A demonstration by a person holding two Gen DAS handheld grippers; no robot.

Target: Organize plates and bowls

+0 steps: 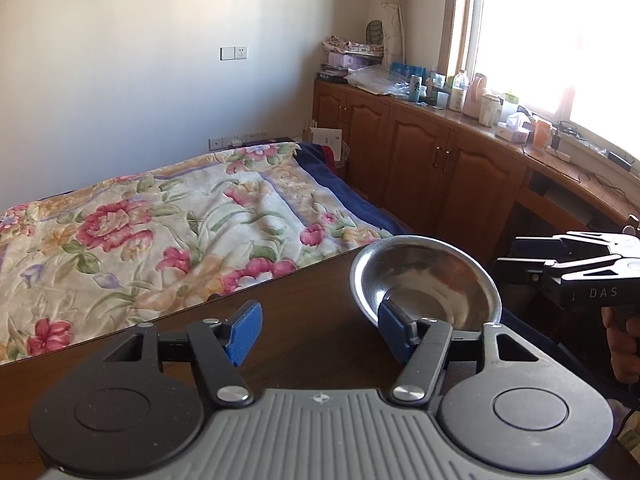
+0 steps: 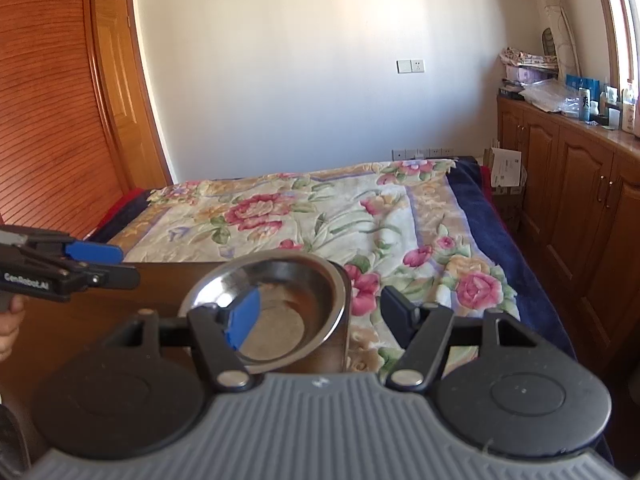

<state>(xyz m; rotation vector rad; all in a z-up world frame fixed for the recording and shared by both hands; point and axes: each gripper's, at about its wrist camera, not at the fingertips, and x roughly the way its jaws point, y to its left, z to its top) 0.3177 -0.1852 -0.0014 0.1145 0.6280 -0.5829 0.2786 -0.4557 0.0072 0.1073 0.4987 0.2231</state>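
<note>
Steel round bowl (image 2: 276,312), shiny and empty, sits at corner of the dark wooden table (image 1: 312,320), beside the flowered bed. Left gripper (image 1: 318,330) & right gripper (image 2: 316,316) both have jaws spread, nothing pinched; probably approaching to take it.

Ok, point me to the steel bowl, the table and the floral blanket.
steel bowl (image 2: 280,320): right wrist view, inner bottom.
table (image 1: 300,304): left wrist view, bare dark top.
floral blanket (image 2: 320,216): right wrist view, pink flower, middle.

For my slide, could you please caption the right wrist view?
Open right gripper hovers over steel bowl at table corner.
</note>
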